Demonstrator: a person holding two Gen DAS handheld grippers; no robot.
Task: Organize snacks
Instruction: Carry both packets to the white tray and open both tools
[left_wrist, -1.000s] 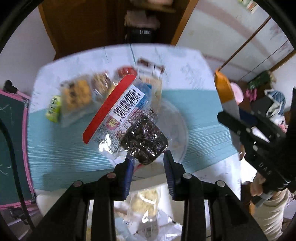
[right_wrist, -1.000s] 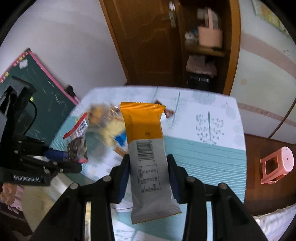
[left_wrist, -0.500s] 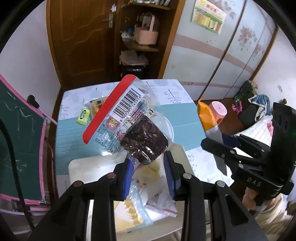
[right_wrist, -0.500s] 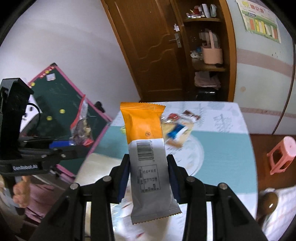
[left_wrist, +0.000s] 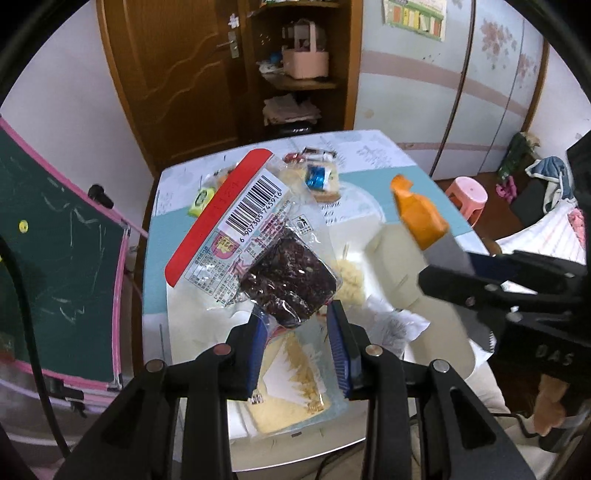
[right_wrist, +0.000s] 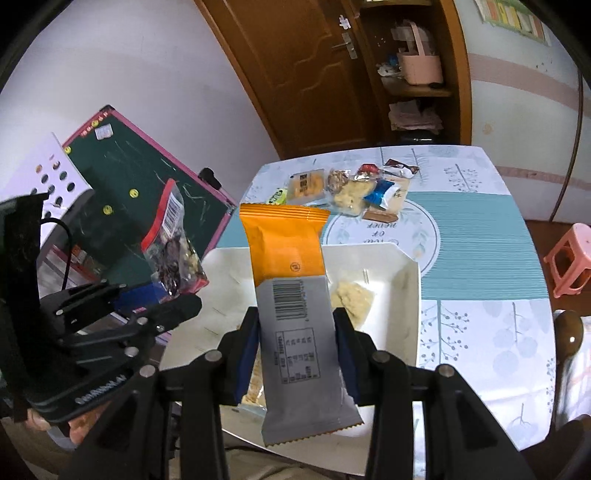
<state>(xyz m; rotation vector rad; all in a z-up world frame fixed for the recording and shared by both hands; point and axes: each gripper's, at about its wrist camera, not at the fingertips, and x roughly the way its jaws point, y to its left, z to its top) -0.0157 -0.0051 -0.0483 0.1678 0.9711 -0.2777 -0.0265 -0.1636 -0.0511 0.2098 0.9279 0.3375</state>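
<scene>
Delivery step: my left tool (left_wrist: 299, 347) clenches the red-topped pouch (left_wrist: 258, 236), my right tool (right_wrist: 295, 347) the orange bar (right_wrist: 291, 291), both above the white tray (right_wrist: 410, 314); next, lower and release toward 12 o'clock.

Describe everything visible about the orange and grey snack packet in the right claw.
The orange and grey snack packet is a sealed, pillow-style foil wrapper: orange upper half, grey lower half, with a barcode, a printed table and crimped zigzag ends. It stands roughly upright, pinched at its grey part between the right claw pads, and hangs above the white box. Nothing else touches it.
</scene>
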